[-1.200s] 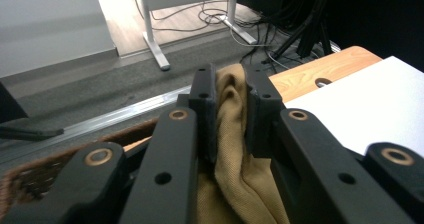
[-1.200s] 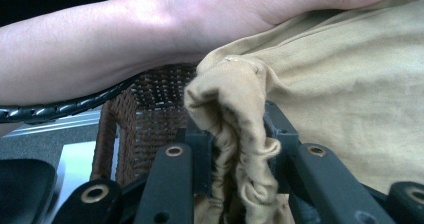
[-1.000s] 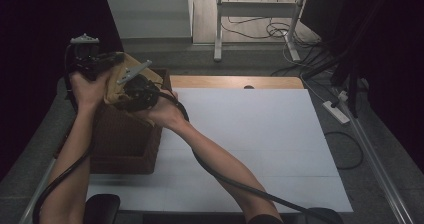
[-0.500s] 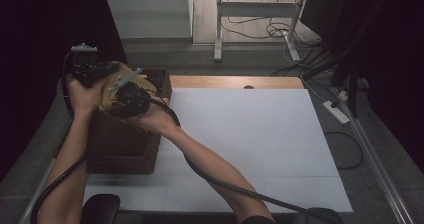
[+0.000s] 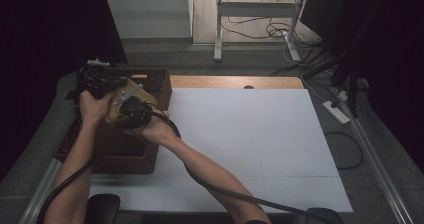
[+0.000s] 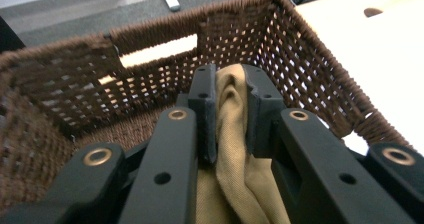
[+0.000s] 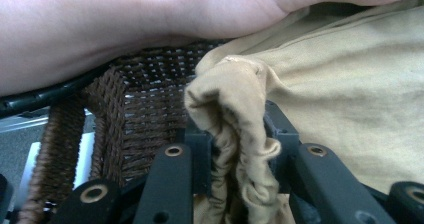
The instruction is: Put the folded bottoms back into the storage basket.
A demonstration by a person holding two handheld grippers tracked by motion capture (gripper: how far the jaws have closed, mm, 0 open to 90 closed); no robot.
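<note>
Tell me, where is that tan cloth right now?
In the high view the tan cloth hangs at the table's left side, over the brown wicker basket, pinched between both tongs, left and right.

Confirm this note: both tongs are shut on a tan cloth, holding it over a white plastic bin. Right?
Not quite. Both tongs do clamp the tan cloth, but it hangs over a brown wicker basket, as the left gripper view shows.
</note>
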